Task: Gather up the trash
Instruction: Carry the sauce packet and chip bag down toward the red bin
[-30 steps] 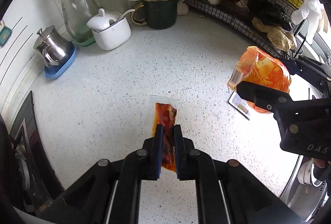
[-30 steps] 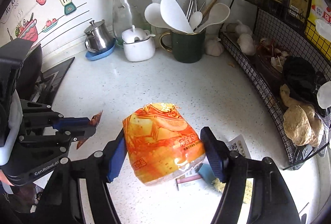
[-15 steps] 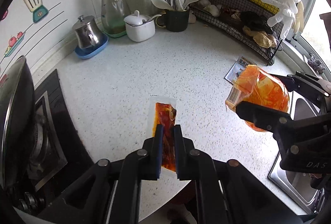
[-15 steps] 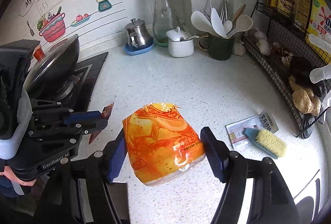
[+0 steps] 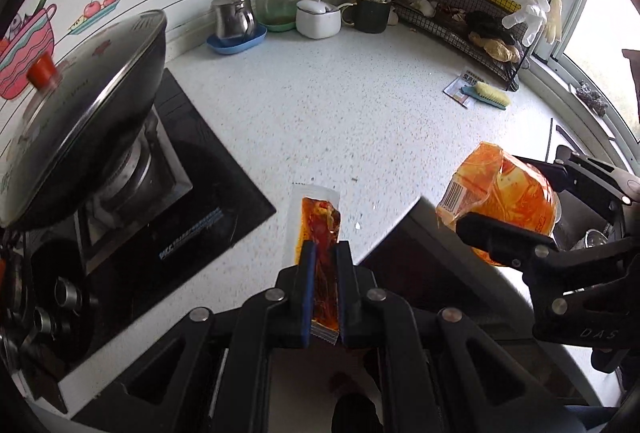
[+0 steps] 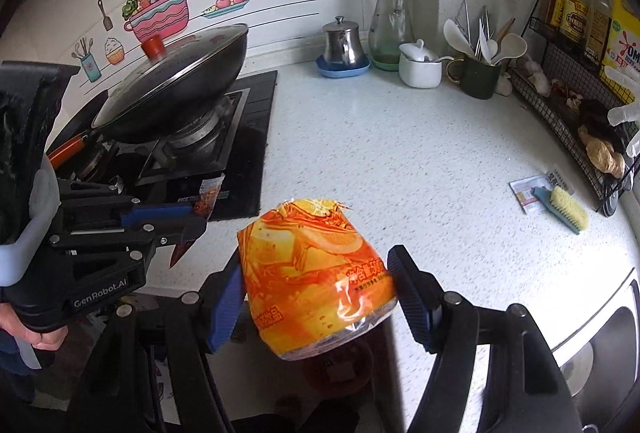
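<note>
Left gripper (image 5: 324,265) clamped on sauce sachet (image 5: 318,229); right gripper (image 6: 316,285) pinching orange noodle bag (image 6: 316,273); both held past counter (image 5: 360,121) front edge; bin unseen; keep grips firm, sachet level, oily; release only over bin.

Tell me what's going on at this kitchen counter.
A person is clearing trash with a pair of tongs in each hand. The left tongs are shut on a red sauce sachet, and the right tongs grip a crumpled orange noodle bag. Both pieces are held up off the speckled counter, near its front edge. A small printed packet lies on the counter under a scrub brush.
</note>
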`<action>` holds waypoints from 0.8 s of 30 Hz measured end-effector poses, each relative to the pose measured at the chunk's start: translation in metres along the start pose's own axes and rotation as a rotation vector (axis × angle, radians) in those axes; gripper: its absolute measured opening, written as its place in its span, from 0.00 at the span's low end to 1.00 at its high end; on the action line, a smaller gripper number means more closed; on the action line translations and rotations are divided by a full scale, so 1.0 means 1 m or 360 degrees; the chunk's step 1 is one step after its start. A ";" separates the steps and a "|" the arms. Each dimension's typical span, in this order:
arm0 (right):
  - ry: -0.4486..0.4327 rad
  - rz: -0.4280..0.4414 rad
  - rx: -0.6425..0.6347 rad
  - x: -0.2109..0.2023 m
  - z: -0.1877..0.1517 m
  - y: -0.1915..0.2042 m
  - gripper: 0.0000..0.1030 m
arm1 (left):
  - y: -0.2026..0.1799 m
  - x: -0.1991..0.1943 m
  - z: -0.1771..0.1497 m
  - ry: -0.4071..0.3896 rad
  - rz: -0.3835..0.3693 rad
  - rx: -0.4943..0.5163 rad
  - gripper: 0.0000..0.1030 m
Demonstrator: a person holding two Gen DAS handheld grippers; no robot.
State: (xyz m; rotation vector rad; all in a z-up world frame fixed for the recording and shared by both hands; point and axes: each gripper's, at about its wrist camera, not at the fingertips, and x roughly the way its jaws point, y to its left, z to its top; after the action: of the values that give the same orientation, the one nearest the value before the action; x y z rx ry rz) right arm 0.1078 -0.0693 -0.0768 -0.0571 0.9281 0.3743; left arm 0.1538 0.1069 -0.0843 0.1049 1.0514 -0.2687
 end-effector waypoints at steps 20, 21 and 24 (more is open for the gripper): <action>0.0315 -0.0046 0.0226 0.060 -0.134 0.018 0.65 | -0.009 0.083 -0.136 0.0368 -0.0192 -0.0057 0.08; 0.0321 -0.0055 0.0230 0.067 -0.141 0.016 0.65 | -0.010 0.094 -0.142 0.0392 -0.0197 -0.0053 0.08; 0.0341 -0.0092 0.0247 0.091 -0.167 0.008 0.65 | -0.013 0.131 -0.159 0.0445 -0.0204 -0.0029 0.08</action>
State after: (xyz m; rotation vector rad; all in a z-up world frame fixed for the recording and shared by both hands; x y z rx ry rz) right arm 0.0261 -0.0700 -0.2486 0.0181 1.1623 0.2444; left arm 0.0774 0.1060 -0.2766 0.0592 1.3407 -0.3676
